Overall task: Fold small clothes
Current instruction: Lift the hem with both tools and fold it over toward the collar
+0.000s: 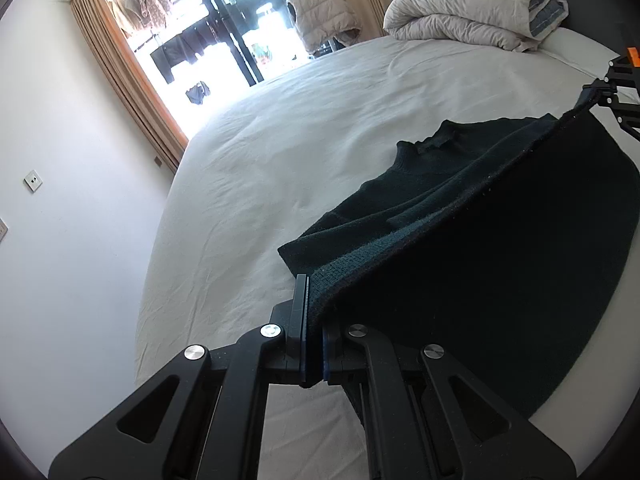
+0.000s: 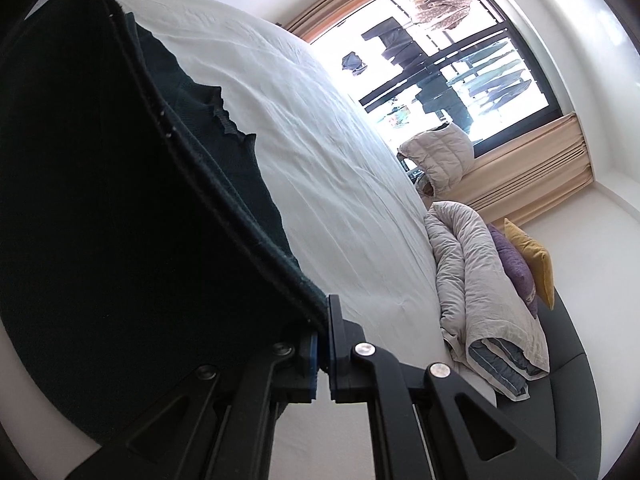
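A dark green knit sweater [image 1: 460, 208] lies on the white bed [image 1: 300, 140], its collar toward the far side. Its near hem edge is lifted off the sheet and stretched between both grippers. My left gripper [image 1: 314, 300] is shut on one hem corner. My right gripper [image 2: 322, 320] is shut on the other hem corner of the sweater [image 2: 120, 200]. The right gripper also shows at the far right of the left wrist view [image 1: 592, 94]. The raised fabric hides the sweater's lower body.
A rolled grey duvet [image 1: 472, 12] with purple and yellow cushions [image 2: 520, 268] sits at the head of the bed. A padded vest [image 1: 320, 16] hangs by the window with curtains [image 1: 132, 92]. The white wall [image 1: 60, 200] is to the left.
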The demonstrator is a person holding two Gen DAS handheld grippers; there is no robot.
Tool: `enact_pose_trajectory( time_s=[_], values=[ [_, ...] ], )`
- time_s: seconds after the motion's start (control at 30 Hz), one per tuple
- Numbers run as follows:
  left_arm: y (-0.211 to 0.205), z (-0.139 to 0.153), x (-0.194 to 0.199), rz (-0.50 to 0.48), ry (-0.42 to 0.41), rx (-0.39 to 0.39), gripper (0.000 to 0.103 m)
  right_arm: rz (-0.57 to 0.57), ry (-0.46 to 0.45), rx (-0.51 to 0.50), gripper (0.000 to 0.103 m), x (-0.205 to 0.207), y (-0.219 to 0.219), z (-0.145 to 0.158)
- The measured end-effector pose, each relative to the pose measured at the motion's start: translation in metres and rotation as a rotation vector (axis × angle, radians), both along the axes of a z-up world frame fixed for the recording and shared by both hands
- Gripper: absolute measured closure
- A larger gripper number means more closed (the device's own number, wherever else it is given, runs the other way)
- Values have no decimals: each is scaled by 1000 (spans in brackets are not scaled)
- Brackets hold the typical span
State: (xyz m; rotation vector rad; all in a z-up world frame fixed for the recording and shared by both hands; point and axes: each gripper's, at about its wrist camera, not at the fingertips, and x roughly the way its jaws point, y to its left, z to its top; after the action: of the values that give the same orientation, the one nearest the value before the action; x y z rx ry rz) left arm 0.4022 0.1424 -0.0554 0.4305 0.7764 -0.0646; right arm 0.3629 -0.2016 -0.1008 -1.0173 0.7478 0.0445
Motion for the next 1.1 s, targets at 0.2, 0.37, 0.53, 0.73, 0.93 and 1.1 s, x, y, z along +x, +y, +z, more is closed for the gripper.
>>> enact_pose_trajectory(
  time_s=[0.2,0.37,0.53,0.73,0.93,1.1],
  values=[
    [9,-29,61,29,98,-38,99,-29,94,18,99,56,1,-21],
    [4,-53,93,40,161,-39,99,-50,164,30,99,86,-5,-38],
    [6,-62,116,49,193,-55,99,-61,200,50,99,104,-10,-48],
    [10,-68,143,61,216,-72,95,-88,241,76,99,126,-10,-61],
    [5,-83,160,79,209,-66,94,-137,286,131,98,134,-10,-75],
    [5,-85,168,93,191,-57,85,-172,300,159,98,139,-17,-70]
  ],
)
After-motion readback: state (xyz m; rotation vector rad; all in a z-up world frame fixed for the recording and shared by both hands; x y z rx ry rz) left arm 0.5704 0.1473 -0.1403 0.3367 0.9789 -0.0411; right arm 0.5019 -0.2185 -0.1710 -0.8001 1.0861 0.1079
